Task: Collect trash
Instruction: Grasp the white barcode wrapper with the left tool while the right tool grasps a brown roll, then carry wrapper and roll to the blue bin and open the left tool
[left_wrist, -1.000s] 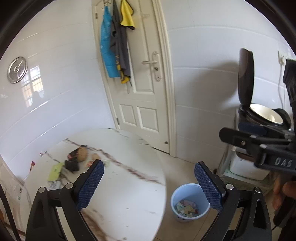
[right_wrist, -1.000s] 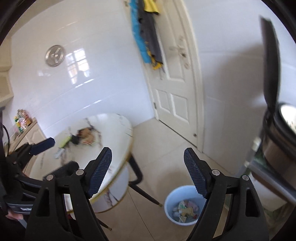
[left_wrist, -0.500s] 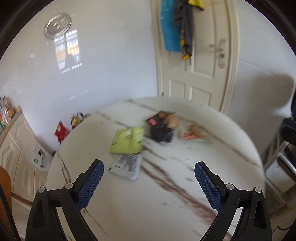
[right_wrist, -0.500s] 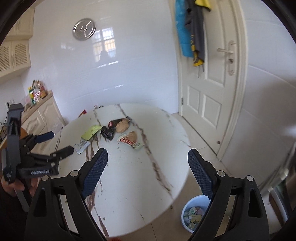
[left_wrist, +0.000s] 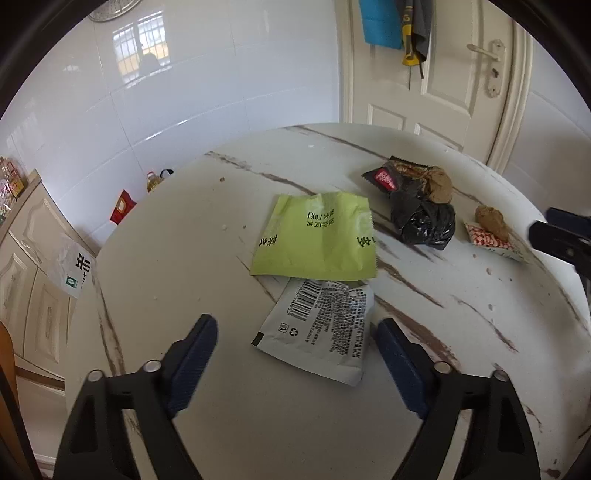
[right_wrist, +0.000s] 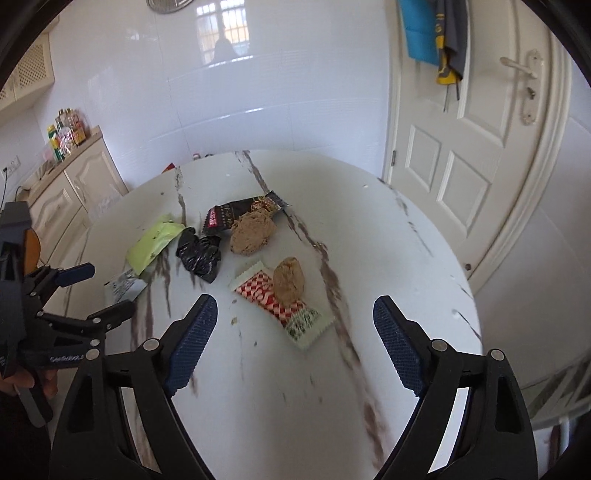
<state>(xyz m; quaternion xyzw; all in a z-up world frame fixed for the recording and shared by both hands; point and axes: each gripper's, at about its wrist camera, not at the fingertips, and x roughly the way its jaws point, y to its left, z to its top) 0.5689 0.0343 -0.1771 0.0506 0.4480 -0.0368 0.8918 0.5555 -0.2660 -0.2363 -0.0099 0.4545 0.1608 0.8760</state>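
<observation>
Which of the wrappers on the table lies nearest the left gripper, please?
The white barcode wrapper, lying flat just ahead of the open left gripper; the green one lies beyond it.

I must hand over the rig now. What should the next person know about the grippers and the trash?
Left gripper: open, empty, jaws just been closing a little, over the white wrapper.
Right gripper: open, empty, jaws closing slightly, over the red checked wrapper.
Green packet, black bag, dark wrapper lie on the table.
Done: nothing visible. Left: all pieces.
</observation>
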